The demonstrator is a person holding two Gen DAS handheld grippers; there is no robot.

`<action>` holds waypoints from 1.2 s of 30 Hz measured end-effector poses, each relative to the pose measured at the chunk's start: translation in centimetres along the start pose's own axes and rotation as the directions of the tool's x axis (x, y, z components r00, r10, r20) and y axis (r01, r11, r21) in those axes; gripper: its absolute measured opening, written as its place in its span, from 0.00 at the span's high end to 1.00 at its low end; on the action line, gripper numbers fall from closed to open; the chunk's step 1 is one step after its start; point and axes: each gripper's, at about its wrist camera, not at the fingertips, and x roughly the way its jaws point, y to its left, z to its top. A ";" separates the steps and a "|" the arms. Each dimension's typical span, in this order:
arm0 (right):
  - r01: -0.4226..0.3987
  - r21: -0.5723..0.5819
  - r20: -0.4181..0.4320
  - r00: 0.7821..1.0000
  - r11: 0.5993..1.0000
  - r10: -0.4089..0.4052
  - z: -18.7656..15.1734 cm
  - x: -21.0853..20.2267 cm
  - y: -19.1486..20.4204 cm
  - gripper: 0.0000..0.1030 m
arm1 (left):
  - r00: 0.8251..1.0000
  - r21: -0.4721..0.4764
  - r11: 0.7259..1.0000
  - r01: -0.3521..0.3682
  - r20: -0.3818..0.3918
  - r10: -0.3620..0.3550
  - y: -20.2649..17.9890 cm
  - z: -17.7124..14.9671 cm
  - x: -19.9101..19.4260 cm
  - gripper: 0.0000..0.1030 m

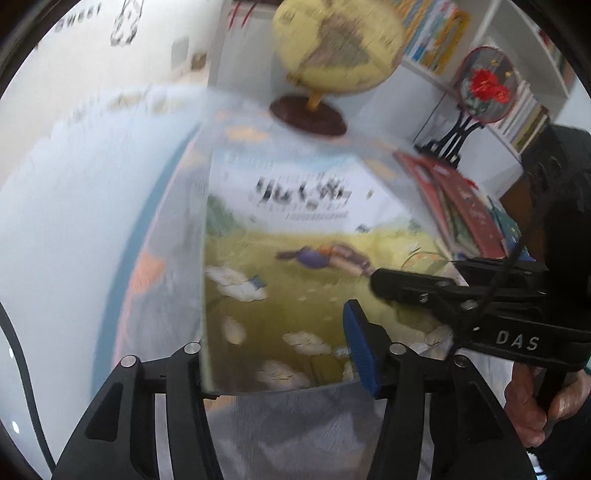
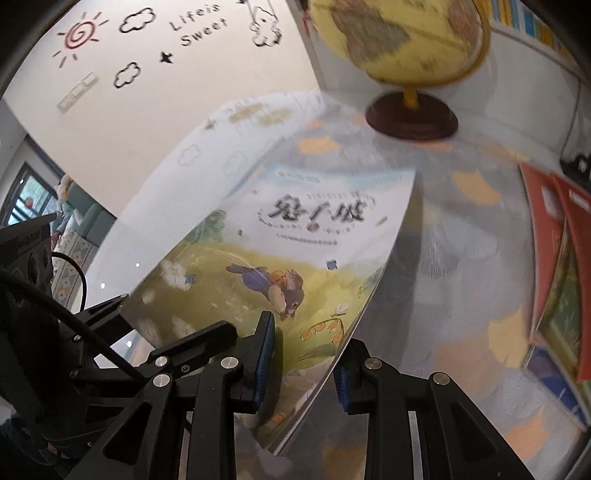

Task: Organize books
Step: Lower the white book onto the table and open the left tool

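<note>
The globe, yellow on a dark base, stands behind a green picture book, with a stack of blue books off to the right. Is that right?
Not quite: the books to the right are red on top, not blue, as the right wrist view shows. The yellow globe does stand behind the green picture book.

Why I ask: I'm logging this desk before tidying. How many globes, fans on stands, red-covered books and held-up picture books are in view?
Globe: 1
Fan on a stand: 1
Red-covered books: 2
Picture book, held up: 1
Total: 5
</note>
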 end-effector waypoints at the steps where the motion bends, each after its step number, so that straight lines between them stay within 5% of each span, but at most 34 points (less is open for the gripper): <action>1: 0.006 0.008 -0.007 1.000 1.000 -0.006 -0.4 0.1 -0.2 0.73 | 1.000 -0.019 1.000 0.004 -0.021 -0.004 0.4 -0.6 0.3 0.50; 11: 0.042 0.175 0.111 0.992 0.984 -0.062 -6.0 -3.3 -3.2 0.73 | 1.000 -0.110 0.994 -0.021 -0.019 0.019 1.6 -5.0 -2.4 0.50; 18: -0.081 0.241 0.168 0.985 0.967 0.040 -11.6 -3.9 -2.5 0.73 | 0.998 -0.105 0.993 -0.052 -0.035 0.049 0.0 -6.9 -2.7 0.50; 22: -0.015 0.208 0.167 0.986 0.978 -0.020 -15.1 -4.8 -1.0 0.73 | 0.996 -0.070 0.996 -0.057 -0.066 0.053 -1.1 -7.1 -2.8 0.50; 27: 0.010 0.242 0.172 0.984 0.970 -0.053 -18.3 -6.1 -1.4 0.73 | 0.996 -0.032 0.999 -0.019 -0.082 0.016 -3.1 -6.6 -2.6 0.50; 34: 0.128 0.325 0.158 0.969 0.937 -0.188 -19.6 -11.9 -4.1 0.73 | 0.990 0.143 0.983 0.118 -0.091 -0.106 -11.5 -4.1 -2.2 0.50; 36: 0.170 0.365 0.180 0.952 0.915 -0.248 -19.9 -14.7 -5.5 0.59 | 0.985 0.200 0.967 0.160 -0.100 -0.142 -14.6 -3.6 -2.0 0.47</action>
